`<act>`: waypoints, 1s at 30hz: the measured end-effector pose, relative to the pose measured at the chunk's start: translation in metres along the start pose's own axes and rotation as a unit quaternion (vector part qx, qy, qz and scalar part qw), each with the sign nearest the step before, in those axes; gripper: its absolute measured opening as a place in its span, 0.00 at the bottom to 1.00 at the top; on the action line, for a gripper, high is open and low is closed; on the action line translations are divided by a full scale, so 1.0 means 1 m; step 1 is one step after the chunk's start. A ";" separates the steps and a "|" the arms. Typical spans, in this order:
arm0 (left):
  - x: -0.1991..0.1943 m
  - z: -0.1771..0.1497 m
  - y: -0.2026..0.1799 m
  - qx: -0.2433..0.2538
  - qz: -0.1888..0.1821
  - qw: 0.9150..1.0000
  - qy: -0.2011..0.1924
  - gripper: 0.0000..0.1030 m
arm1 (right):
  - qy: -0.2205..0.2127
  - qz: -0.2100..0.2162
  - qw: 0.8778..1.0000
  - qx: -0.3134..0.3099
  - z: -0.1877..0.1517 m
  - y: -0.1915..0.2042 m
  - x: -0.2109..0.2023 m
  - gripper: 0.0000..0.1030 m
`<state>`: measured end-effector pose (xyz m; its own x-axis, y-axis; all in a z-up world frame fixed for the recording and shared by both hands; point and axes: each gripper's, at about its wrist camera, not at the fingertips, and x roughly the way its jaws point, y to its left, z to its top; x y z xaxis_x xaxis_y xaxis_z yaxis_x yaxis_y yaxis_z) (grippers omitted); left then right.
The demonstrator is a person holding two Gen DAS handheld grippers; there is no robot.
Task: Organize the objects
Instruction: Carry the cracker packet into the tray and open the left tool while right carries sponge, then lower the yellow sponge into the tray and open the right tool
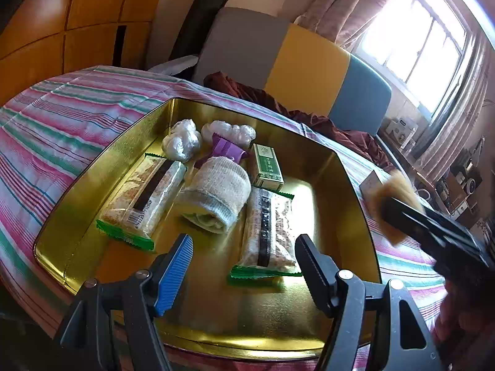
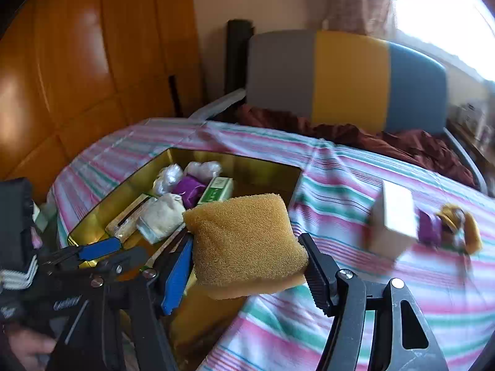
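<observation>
A gold tin tray (image 1: 346, 185) lies on the striped bedcover. It holds two snack packs (image 1: 148, 194), a rolled white sock (image 1: 216, 191), a green box (image 1: 266, 167), a purple wrapper (image 1: 227, 150) and plastic-wrapped balls (image 1: 182, 140). My left gripper (image 1: 244, 266) is open and empty over the tray's near end. My right gripper (image 2: 247, 266) is shut on a yellow sponge (image 2: 247, 238), held just beside the tray's right rim (image 2: 297, 182). The sponge also shows in the left wrist view (image 1: 393, 194).
On the striped bedcover (image 2: 340, 324) to the right lie a white box (image 2: 393, 216) and a purple and yellow item (image 2: 448, 225). A maroon cloth (image 2: 402, 142) and a grey, yellow and blue headboard (image 2: 349, 77) are behind. A wooden wardrobe (image 2: 77, 61) stands at left.
</observation>
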<state>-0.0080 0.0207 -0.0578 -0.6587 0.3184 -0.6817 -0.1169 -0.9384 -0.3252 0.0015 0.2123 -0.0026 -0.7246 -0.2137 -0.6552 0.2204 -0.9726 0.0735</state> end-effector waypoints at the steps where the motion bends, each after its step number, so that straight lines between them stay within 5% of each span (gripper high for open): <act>1: -0.001 0.000 -0.001 0.002 -0.002 1.000 0.000 0.68 | 0.005 0.001 1.000 -0.005 0.005 0.002 0.007 0.65; 16: -0.010 0.005 0.000 -0.001 -0.008 1.000 -0.006 0.68 | 0.070 -0.007 0.997 -0.009 0.061 -0.003 0.094 0.67; 20: -0.010 0.005 0.002 -0.004 -0.008 1.000 -0.006 0.68 | 0.091 -0.014 0.996 -0.013 0.064 -0.004 0.115 0.76; 30: -0.010 0.002 -0.003 0.002 -0.009 1.000 -0.003 0.68 | 0.041 -0.016 0.999 0.031 0.057 -0.019 0.080 0.80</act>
<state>-0.0025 0.0200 -0.0492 -0.6604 0.3353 -0.6719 -0.1330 -0.9328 -0.3348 -0.0978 0.2085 -0.0133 -0.6738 -0.1761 -0.7176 0.1551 -0.9833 0.0956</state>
